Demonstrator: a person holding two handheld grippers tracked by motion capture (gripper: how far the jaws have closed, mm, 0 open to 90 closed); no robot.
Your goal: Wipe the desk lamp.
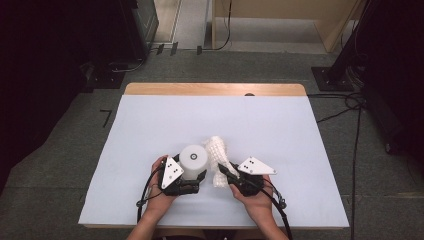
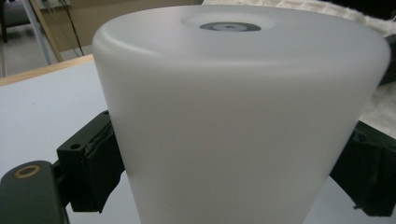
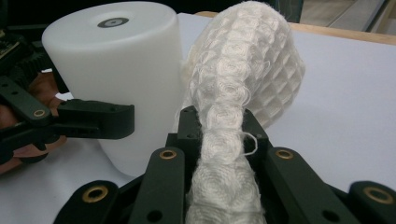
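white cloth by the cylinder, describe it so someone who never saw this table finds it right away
On the pale blue table, look near the front edge where the two hands work. Just right of the smooth white cylinder lies the white cloth, pinched in the right gripper. Unlike the plain, hard cylinder, it is soft, crumpled and woven in a bumpy waffle pattern.
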